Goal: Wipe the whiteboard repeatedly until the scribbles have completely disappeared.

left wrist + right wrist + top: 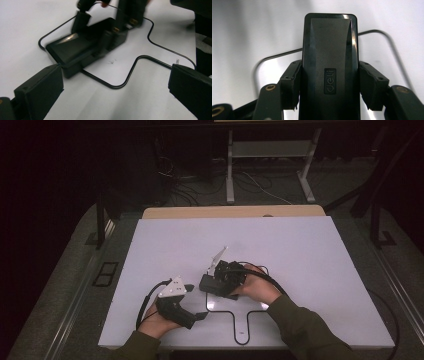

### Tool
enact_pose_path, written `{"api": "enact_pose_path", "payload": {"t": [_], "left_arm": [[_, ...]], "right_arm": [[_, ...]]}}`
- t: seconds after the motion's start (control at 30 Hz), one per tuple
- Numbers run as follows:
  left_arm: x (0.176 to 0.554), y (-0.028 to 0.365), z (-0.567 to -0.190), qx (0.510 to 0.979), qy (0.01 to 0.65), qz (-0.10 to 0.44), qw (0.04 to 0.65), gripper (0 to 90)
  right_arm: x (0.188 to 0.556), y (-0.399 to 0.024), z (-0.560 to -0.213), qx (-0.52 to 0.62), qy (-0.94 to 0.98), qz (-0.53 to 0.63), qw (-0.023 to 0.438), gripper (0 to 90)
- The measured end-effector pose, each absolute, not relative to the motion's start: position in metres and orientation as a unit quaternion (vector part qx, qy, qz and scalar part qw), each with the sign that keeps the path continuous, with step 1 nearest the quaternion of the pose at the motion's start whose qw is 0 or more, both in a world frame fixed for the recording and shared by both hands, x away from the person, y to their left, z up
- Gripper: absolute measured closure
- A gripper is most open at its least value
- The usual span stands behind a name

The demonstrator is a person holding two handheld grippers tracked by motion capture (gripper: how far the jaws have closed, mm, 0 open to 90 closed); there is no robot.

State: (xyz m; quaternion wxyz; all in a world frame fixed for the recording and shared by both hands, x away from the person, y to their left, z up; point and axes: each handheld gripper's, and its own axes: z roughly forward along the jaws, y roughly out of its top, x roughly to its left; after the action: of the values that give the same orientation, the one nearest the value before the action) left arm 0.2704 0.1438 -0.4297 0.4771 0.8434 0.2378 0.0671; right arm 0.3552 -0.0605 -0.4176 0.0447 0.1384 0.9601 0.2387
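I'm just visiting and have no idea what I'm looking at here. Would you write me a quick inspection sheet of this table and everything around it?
Surface: flat white board with a thin black outline drawn near the front edge; a wooden tabletop edge shows behind it.
Job's things: one glossy black rectangular stapler-like block marked "deli", lying over the outline.
Clutter: nothing seen.
Grippers: right gripper clamped on the block's two long sides; left gripper open, holding nothing, aimed at the block.
Cables: a black cable loops from the left gripper, another from the right; loose wires on the floor beyond.
Surroundings: dark room, grey floor, white metal frame legs behind the table.
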Motion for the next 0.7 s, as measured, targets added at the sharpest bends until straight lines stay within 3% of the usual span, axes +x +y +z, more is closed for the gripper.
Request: {"api": "enact_pose_path", "payload": {"t": [0.23,0.7], "left_arm": [[0.270,0.143,-0.430,0.843,0.240,0.066,0.477,0.0],[0.271,0.143,-0.430,0.845,0.237,0.069,0.474,0.0]], "right_arm": [[0.333,-0.061,-0.418,0.109,0.964,0.237,0.059,39.3],[0.388,-0.069,-0.418,0.205,0.947,0.221,0.112,39.3]]}}
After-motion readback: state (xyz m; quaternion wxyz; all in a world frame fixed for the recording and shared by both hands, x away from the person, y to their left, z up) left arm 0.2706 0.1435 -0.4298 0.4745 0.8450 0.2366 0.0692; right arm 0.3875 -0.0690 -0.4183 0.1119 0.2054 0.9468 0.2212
